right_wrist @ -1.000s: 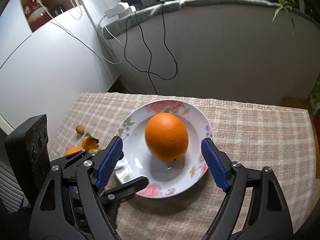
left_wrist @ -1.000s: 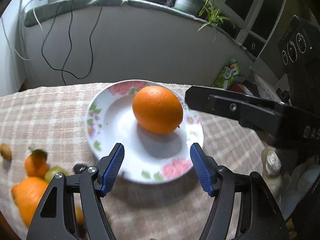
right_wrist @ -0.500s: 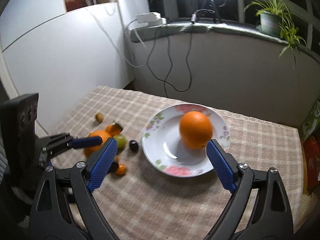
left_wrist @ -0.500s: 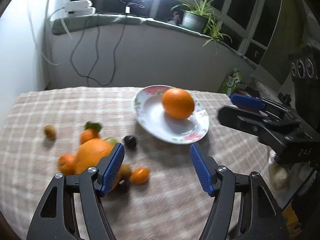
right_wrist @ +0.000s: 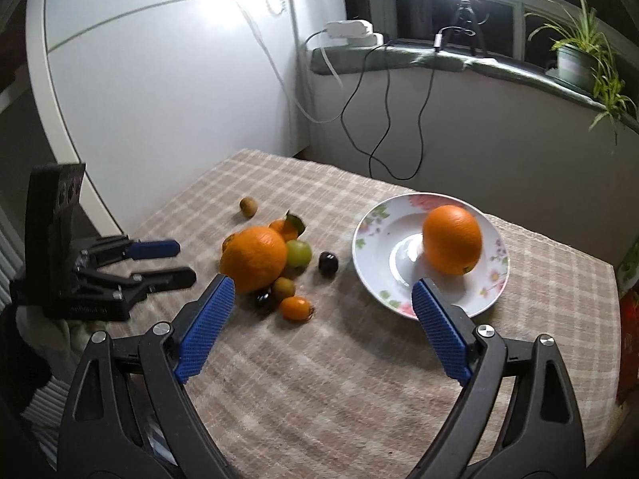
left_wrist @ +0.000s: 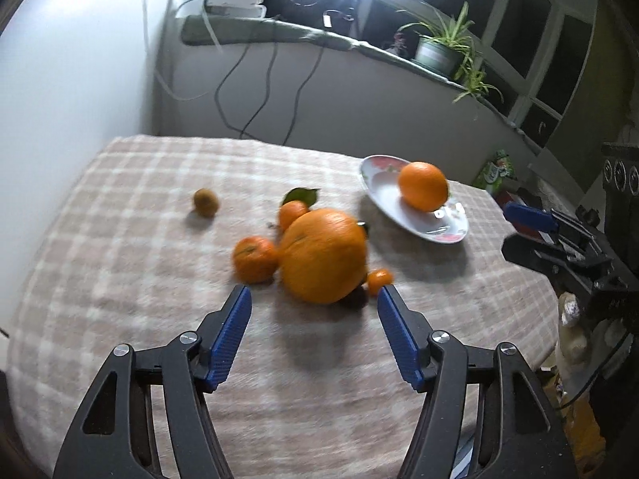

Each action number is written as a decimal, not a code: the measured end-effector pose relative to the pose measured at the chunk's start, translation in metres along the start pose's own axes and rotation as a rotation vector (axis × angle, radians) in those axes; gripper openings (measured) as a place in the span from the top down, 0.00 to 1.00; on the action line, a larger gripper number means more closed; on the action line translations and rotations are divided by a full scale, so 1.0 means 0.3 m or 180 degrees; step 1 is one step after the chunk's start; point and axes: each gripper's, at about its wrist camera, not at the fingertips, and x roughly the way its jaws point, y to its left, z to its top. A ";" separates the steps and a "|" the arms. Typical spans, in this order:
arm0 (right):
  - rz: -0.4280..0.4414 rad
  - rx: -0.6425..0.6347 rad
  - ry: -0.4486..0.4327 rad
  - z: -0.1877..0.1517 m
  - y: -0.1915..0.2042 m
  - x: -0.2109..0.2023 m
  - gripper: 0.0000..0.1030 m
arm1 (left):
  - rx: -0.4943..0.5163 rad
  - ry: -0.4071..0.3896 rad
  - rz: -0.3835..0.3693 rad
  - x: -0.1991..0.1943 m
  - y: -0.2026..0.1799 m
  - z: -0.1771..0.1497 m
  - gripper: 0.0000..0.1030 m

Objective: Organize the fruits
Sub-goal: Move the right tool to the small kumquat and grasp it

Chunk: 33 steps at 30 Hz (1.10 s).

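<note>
Orange fruit: one orange (right_wrist: 452, 239) on floral plate (right_wrist: 371, 235); big orange (left_wrist: 323, 255) w/ small fruits clustered on checked cloth (left_wrist: 139, 247), left of plate. Left gripper (left_wrist: 313, 307) jaws wide, empty, just short of big orange. Right gripper (right_wrist: 321, 299) jaws wide, empty, above cloth.

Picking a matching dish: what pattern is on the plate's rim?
Pink flowers with green leaves on white plate; right wrist view.

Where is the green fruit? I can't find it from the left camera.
In the right wrist view, the green fruit sits left of the plate, touching the big orange.
</note>
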 end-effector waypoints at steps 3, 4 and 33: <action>0.0015 -0.0059 0.0083 -0.015 0.023 0.029 0.20 | -0.0061 0.0015 0.0043 0.008 0.044 -0.003 0.42; 0.0011 -0.0089 0.0111 -0.020 0.031 0.039 0.22 | -0.0073 0.0021 0.0053 0.013 0.056 -0.003 0.44; 0.0195 -0.0210 0.0663 -0.069 0.012 0.326 0.47 | 0.0068 0.0312 0.0095 0.228 0.163 0.060 0.61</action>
